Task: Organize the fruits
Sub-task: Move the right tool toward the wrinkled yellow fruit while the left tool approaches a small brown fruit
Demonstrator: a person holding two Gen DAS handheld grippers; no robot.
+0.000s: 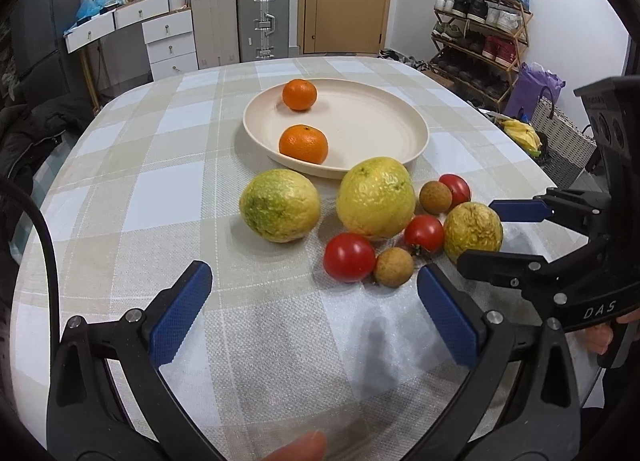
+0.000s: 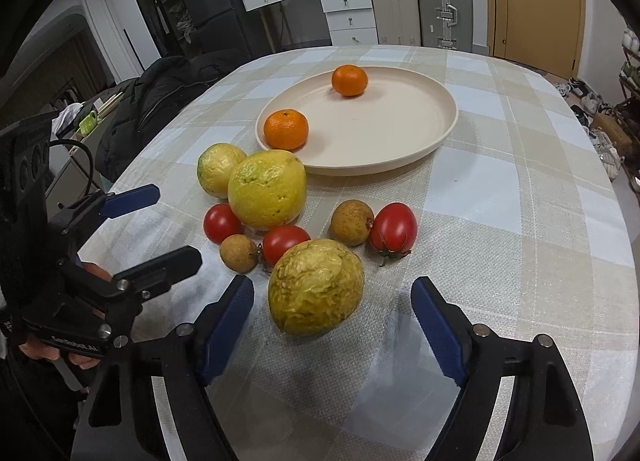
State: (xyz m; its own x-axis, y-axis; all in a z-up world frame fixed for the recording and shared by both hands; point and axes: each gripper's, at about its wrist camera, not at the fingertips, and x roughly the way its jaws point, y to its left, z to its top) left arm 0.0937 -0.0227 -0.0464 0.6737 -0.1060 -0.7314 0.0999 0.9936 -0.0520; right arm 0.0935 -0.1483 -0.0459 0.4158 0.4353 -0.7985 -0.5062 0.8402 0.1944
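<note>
A cream plate (image 1: 416,141) holds two mandarins (image 1: 299,94) (image 1: 303,143). In front of it on the checked cloth lie two big yellow-green citrus fruits (image 1: 280,210) (image 1: 375,199), three red tomatoes (image 1: 349,257) and two brown longans (image 1: 393,266). A wrinkled yellow fruit (image 2: 316,287) sits between the blue pads of my right gripper (image 2: 333,286); gaps show on both sides, so the jaws stand open around it. My left gripper (image 1: 314,276) is open and empty, low over the cloth, just short of the nearest tomato and longan.
The round table's edge (image 1: 132,89) curves close behind the plate. Beyond it stand suitcases (image 1: 262,17), white drawers (image 1: 168,41) and a shoe rack (image 1: 480,33). A dark coat (image 2: 160,101) lies on a chair to the left. A hand (image 2: 92,273) holds the left gripper.
</note>
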